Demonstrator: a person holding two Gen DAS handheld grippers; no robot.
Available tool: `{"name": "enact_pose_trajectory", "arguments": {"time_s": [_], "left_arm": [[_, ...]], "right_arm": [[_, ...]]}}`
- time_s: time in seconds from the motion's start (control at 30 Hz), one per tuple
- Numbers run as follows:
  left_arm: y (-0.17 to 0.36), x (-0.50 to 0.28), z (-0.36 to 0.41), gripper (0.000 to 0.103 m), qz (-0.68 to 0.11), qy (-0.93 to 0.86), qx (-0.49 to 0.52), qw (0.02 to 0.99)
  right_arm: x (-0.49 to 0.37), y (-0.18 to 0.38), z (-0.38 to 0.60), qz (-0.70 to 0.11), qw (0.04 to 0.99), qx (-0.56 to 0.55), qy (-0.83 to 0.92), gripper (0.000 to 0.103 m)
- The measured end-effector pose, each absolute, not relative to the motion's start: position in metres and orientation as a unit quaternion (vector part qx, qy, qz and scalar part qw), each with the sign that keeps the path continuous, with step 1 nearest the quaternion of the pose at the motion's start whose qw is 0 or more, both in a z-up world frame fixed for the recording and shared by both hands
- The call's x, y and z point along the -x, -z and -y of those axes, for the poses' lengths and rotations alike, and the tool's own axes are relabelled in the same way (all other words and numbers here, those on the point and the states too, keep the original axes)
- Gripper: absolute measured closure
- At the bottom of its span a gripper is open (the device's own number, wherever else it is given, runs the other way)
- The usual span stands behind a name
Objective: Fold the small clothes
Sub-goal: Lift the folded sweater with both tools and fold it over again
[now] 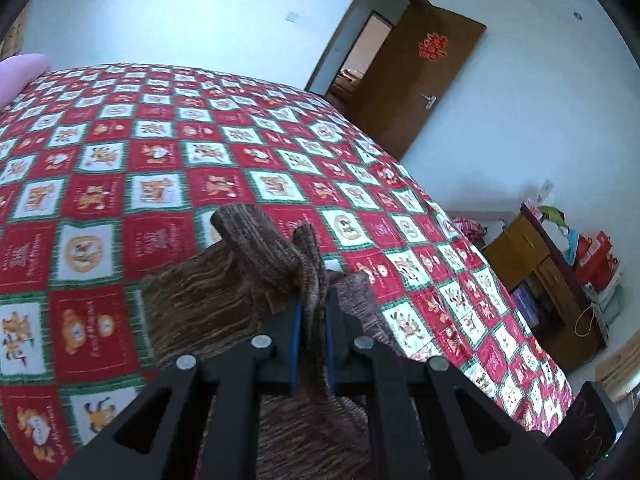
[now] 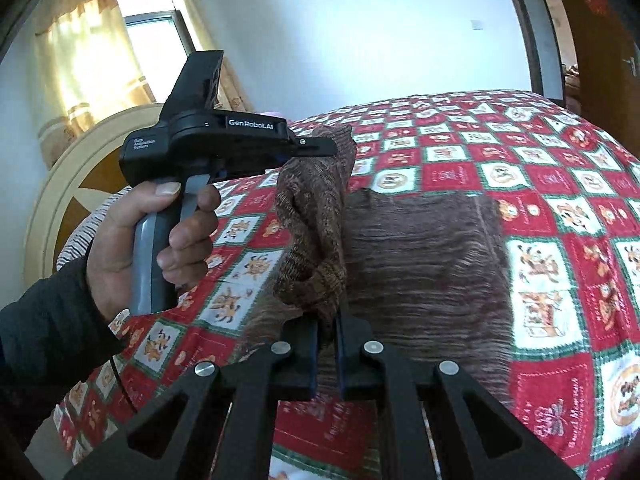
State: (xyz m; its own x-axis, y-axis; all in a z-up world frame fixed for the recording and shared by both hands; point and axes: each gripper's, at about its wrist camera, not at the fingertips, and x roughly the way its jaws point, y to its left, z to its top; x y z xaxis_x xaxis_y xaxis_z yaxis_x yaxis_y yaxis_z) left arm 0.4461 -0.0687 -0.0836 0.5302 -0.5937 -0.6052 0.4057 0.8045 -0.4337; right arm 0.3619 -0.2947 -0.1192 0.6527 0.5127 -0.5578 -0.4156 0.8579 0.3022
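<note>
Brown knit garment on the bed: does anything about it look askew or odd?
Nothing is damaged. The brown knit garment is mid-fold: both the left claw and the right claw pinch one edge, lifted and bunched, while the rest lies on the checked bedspread.

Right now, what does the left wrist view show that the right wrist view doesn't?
Only the left wrist view shows the wooden desk piled with boxes beside the bed. Only the right wrist view shows the curtained window, the person's left hand and the left gripper from outside. Both show the brown knit garment clamped over the red patchwork quilt, and the right gripper pinching it.
</note>
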Motion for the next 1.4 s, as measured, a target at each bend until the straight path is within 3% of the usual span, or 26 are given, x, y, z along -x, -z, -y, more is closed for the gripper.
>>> {"name": "enact_pose_trajectory", "arguments": {"time_s": [0.4,0.73,0.87,0.93,1.03,1.1,1.33,1.4], "left_arm": [[0.105,-0.462,0.141,0.093,-0.413,0.305,0.070,0.855],[0.129,-0.460,0.200,0.094,-0.424,0.304,-0.007,0.853],[0.131,-0.456,0.212,0.089,-0.424,0.282,-0.030,0.860],[0.124,-0.443,0.212,0.085,-0.408,0.286,-0.048,0.865],[0.113,-0.418,0.200,0.056,-0.370,0.277,-0.076,0.883],[0.106,-0.399,0.183,0.031,-0.336,0.270,-0.089,0.898],[0.120,-0.373,0.114,0.013,-0.317,0.210,-0.096,0.920],[0.133,-0.374,0.100,0.013,-0.330,0.201,-0.085,0.919]], "right_arm": [[-0.364,0.136,0.345,-0.356,0.905,-0.090,-0.216,0.099],[-0.370,0.185,0.385,-0.414,0.873,-0.168,-0.198,0.099],[-0.371,0.194,0.392,-0.421,0.866,-0.181,-0.197,0.099],[-0.372,0.198,0.394,-0.428,0.859,-0.192,-0.204,0.099],[-0.372,0.200,0.396,-0.429,0.858,-0.194,-0.205,0.099],[-0.372,0.200,0.398,-0.430,0.857,-0.197,-0.205,0.099],[-0.354,0.192,0.398,-0.424,0.866,-0.176,-0.196,0.097],[-0.348,0.179,0.397,-0.412,0.884,-0.143,-0.169,0.085]]}}
